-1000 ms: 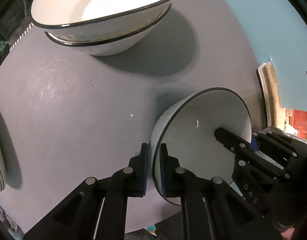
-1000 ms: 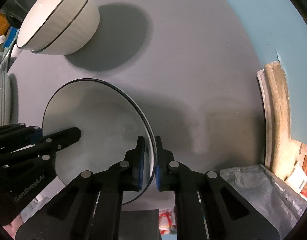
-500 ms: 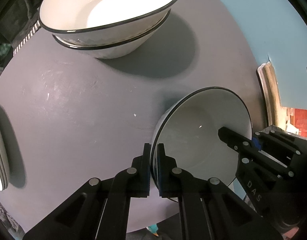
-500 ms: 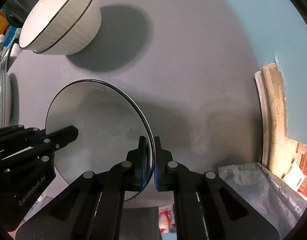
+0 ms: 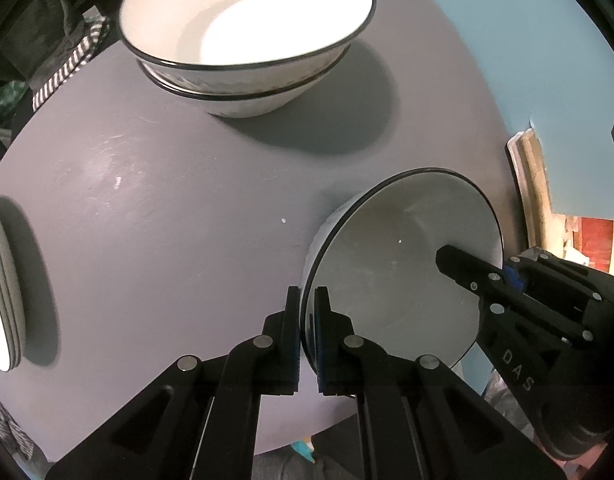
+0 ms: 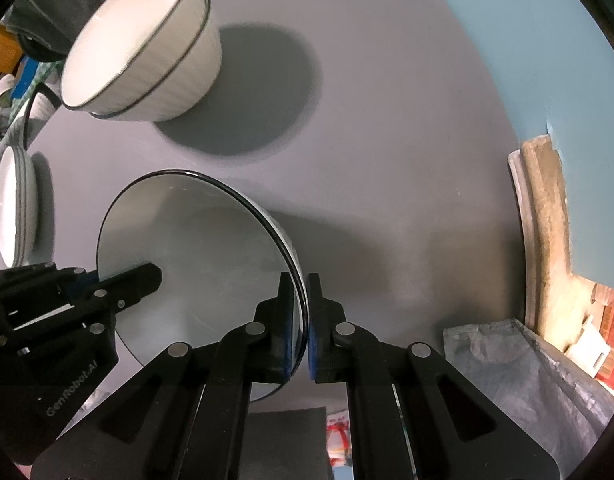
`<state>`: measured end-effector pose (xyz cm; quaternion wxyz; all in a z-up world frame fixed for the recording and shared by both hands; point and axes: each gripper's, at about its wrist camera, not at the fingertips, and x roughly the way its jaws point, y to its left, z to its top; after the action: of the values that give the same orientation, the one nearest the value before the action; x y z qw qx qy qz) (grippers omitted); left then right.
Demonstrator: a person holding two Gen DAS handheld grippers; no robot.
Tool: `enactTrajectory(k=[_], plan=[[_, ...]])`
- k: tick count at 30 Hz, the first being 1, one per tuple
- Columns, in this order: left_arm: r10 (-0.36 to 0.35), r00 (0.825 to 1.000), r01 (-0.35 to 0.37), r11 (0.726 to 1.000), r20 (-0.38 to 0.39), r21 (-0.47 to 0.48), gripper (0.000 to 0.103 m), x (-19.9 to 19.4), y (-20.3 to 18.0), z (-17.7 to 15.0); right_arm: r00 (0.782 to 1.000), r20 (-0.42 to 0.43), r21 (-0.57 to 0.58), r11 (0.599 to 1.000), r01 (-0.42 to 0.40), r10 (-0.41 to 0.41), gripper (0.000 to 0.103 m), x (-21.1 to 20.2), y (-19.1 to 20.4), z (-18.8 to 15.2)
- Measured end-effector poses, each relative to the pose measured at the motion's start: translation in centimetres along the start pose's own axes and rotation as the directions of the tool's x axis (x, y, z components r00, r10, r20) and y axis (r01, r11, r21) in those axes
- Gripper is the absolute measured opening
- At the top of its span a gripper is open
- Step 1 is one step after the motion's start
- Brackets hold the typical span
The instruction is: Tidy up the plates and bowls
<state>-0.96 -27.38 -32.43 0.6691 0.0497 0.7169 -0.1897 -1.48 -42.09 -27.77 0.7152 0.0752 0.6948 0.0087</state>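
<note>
A white bowl with a black rim point(image 5: 391, 272) hangs above the grey round table point(image 5: 167, 208), held by both grippers. My left gripper point(image 5: 306, 332) is shut on its left rim. My right gripper point(image 6: 303, 320) is shut on the opposite rim, and the bowl also shows in the right wrist view point(image 6: 195, 248). Two stacked white bowls point(image 5: 247, 36) stand at the far side of the table; the right wrist view shows this stack point(image 6: 147, 52) at upper left. A stack of white plates point(image 5: 3, 288) lies at the table's left edge.
A blue wall point(image 5: 527, 40) rises behind the table. A worn wooden trim point(image 6: 543, 216) stands at the right. A grey plastic sheet point(image 6: 519, 364) lies low at the right. Striped cloth point(image 5: 63, 72) hangs off the far left.
Both grippers have lifted the bowl and carried it toward the stacked bowls, which now sit lower and closer in both views. Both grips are unchanged.
</note>
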Motion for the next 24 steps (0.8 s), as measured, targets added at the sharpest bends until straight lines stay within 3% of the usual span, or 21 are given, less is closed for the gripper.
enactTrajectory(k=[24], plan=[[-0.009,0.993,0.017,0.998,0.12,-0.061,0.006,-7.0,2.1,1.5,0.996,0.086,-0.068,0.997,-0.029,0.035,0.006,-7.0,2.7,4.1]])
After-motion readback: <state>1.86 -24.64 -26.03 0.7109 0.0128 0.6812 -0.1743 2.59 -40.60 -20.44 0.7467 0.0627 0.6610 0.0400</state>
